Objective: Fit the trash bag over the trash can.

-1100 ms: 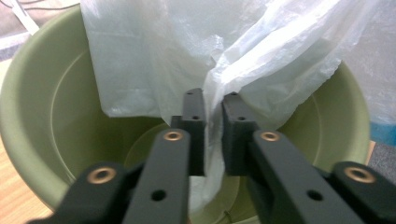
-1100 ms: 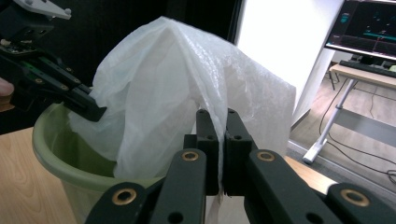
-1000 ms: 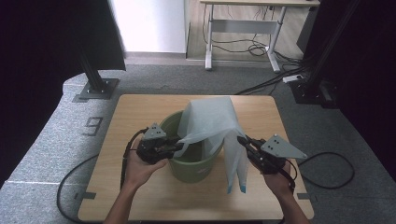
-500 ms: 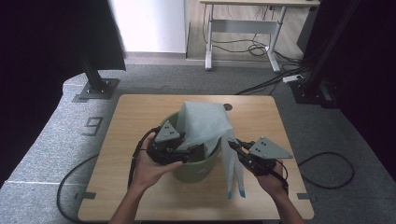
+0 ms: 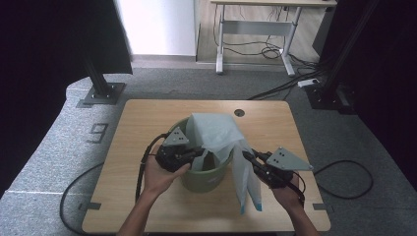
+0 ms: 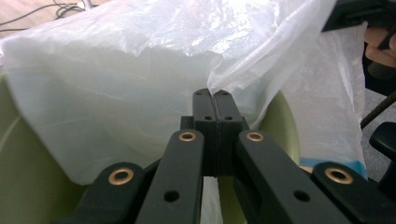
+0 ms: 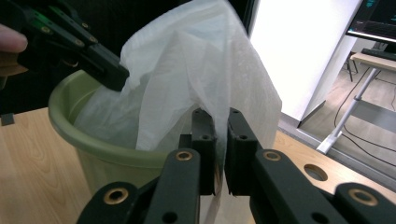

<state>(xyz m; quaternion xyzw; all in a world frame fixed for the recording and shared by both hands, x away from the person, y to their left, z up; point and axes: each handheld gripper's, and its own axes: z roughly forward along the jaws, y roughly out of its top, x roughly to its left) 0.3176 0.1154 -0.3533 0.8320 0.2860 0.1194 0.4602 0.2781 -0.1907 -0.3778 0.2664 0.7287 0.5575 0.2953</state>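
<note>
While both tools pinch the same thin white plastic bag (image 5: pixel 216 135), tearing is the main risk; left tool (image 6: pixel 215 100) has just snapped closed on an edge of the film above the green bin (image 5: pixel 209 176), jaws pressed flat together with the film caught at their tips; right tool (image 7: pixel 219 123) grips a fold of the bag at the bin's right side, jaws narrow with film between them, just been easing open slightly; if that slackens further the fold could slip out. Bag sits partly inside the bin, rest draped over the right rim and hanging to the tabletop (image 5: pixel 147 123); pulling the tools apart too hard could rip it or tip the light bin; loose hanging part may snag.
</note>
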